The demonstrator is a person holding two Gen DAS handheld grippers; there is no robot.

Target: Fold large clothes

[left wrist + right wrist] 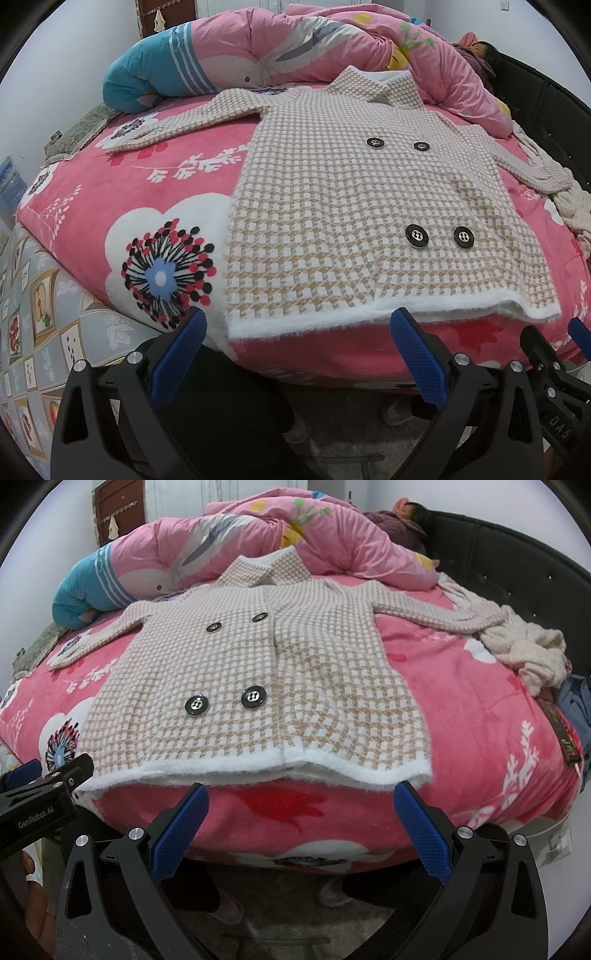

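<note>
The coat (369,206) lies flat, front up, sleeves spread, on the bed (92,206). Its white hem sits just beyond both hand-held grippers. The left hand-held gripper (297,328) and right hand-held gripper (301,803) hover with fingers wide apart, holding nothing, short of the hem.

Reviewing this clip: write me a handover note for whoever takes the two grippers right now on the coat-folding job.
Left gripper: open, empty, short of the hem.
Right gripper: open, empty, also short of the hem.
Checked coat: lies flat, front up, buttoned, on the pink bedspread, collar toward the quilt, both sleeves spread outward.
Done: coat laid out; no fold visible.
Left: fold in the sleeves, then the body.
</note>
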